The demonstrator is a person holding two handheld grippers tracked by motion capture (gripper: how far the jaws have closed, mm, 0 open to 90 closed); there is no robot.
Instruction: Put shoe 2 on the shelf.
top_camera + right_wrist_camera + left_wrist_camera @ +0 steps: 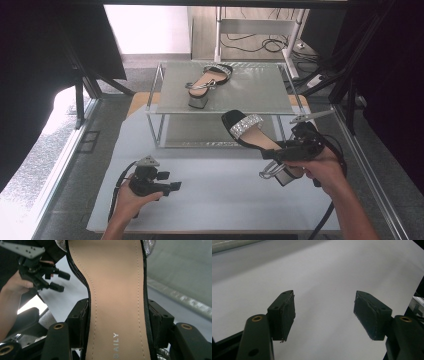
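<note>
My right gripper is shut on a black block-heel sandal with a glittery toe strap, held in the air in front of the rack. Its pads press both edges of the tan insole at the waist of the shoe. A matching sandal stands on the top shelf of the small metal rack. My left gripper rests low at the front left of the white mat, open, with bare mat between its pads.
The white mat covers the table in front of the rack. A lower shelf sits under the top one. Dark frame posts stand at both sides, and cables lie on the floor behind.
</note>
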